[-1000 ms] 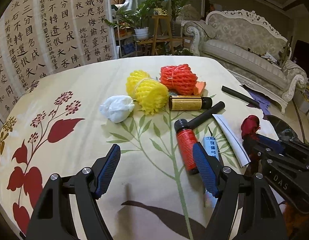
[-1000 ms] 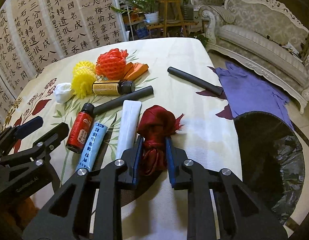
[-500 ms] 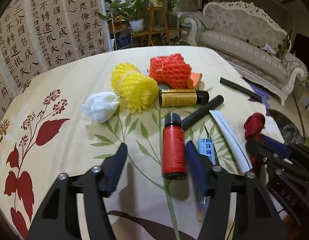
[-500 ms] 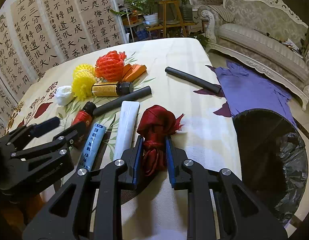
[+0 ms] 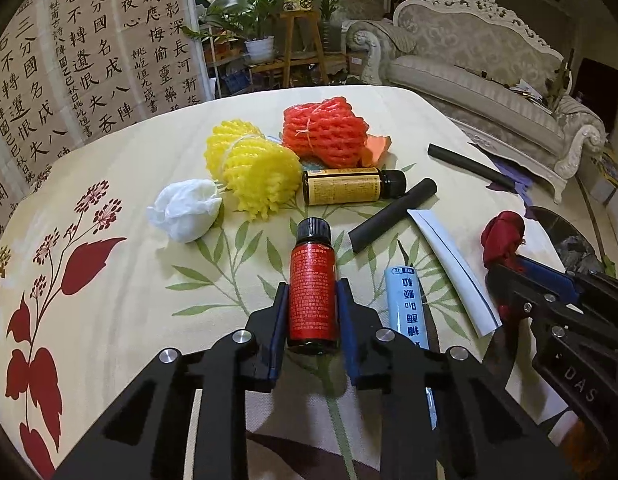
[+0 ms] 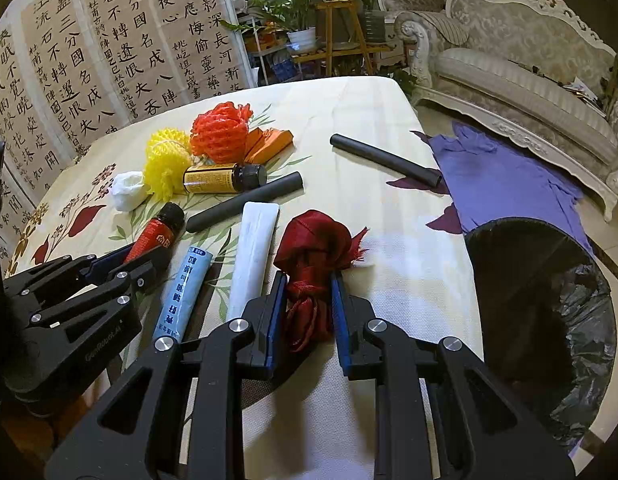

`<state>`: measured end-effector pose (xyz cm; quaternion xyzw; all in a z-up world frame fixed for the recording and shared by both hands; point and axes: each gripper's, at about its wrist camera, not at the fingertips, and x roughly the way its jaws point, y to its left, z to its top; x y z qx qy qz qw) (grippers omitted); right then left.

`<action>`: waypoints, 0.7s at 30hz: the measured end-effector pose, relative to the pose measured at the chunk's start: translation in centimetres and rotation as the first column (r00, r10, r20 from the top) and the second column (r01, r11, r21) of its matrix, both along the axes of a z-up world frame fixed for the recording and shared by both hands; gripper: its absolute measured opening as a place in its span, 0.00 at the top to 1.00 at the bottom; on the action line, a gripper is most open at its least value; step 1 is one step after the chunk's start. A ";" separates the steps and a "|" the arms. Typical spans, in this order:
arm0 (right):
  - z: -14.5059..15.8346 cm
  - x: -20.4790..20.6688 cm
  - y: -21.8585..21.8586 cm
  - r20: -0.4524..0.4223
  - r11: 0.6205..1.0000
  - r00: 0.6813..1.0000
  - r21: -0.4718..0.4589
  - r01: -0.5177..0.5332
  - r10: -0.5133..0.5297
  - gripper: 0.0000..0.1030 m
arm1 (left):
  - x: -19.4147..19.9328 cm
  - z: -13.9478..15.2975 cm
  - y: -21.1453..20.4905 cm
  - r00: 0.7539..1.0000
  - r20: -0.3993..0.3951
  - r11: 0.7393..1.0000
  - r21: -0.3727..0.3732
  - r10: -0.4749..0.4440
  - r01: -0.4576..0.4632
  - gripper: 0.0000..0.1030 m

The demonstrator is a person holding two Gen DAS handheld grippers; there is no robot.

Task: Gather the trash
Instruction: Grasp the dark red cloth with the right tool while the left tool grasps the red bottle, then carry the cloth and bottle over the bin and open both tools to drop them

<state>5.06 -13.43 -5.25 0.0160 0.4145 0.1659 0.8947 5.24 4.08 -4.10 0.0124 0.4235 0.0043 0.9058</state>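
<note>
your left gripper (image 5: 312, 322) has just been closing, and its jaws now clamp the small red-labelled bottle with a black cap (image 5: 312, 280) lying on the floral tablecloth (image 5: 109, 280). your right gripper (image 6: 309, 312) grips the crumpled dark red cloth (image 6: 313, 256). both pieces look ready to lift toward the black-lined bin (image 6: 549, 300), just right of the table.
</note>
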 end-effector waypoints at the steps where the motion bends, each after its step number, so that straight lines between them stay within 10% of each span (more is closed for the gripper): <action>1: 0.0 -0.1 0.0 0.005 1.000 1.000 -0.003 0.002 -0.002 0.79 | 0.0 0.0 0.0 1.000 0.001 1.000 -0.002 -0.001 0.001 0.76; 21: 3.6 -4.5 -6.2 0.172 0.987 0.974 -0.030 0.155 -0.148 0.79 | -4.6 4.3 -2.8 0.977 0.209 0.999 -0.031 -0.034 0.041 0.76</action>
